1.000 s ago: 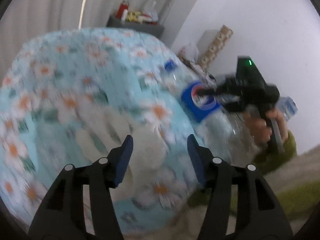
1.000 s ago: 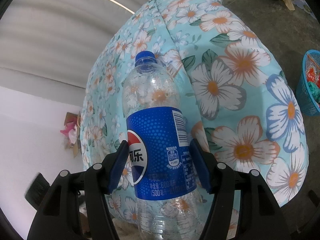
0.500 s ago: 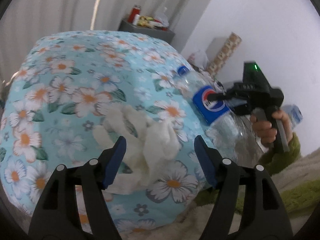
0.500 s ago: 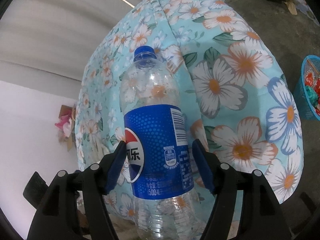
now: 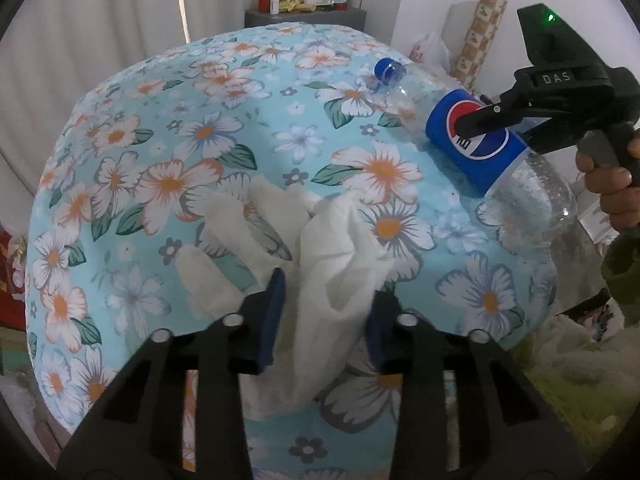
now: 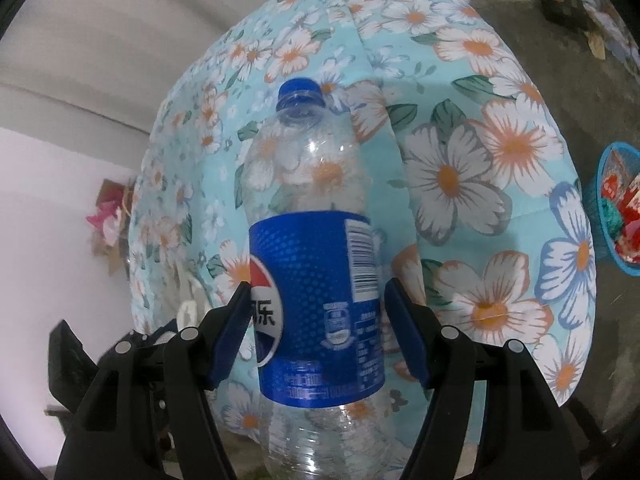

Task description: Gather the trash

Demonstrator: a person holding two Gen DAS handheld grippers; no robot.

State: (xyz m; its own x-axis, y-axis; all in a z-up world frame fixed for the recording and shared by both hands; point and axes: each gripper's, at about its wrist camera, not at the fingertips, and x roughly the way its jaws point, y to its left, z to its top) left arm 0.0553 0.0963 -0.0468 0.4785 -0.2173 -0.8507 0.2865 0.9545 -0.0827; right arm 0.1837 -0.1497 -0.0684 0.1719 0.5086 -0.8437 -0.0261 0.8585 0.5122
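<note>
A crumpled white tissue [image 5: 336, 248] lies on the floral blue tablecloth [image 5: 160, 140]. My left gripper [image 5: 326, 308] is over its near end, jaws closing, and the paper bunches up between the blue pads. An empty clear cola bottle [image 6: 316, 280] with a blue label and blue cap lies along my right gripper [image 6: 320, 320], whose pads clamp the label on both sides. In the left wrist view the bottle [image 5: 472, 152] rests at the table's right edge, its base past the rim, with a hand [image 5: 612, 184] on the right gripper's handle.
A blue basket [image 6: 616, 216] holding red and green trash stands on the floor to the right of the table. A grey shelf [image 5: 304, 12] with small containers sits behind the table. A patterned roll [image 5: 480, 32] leans on the white wall.
My left gripper dropped onto the tissue and its jaws narrowed around it, bunching the paper. The right gripper kept its hold on the bottle and tilted slightly.
</note>
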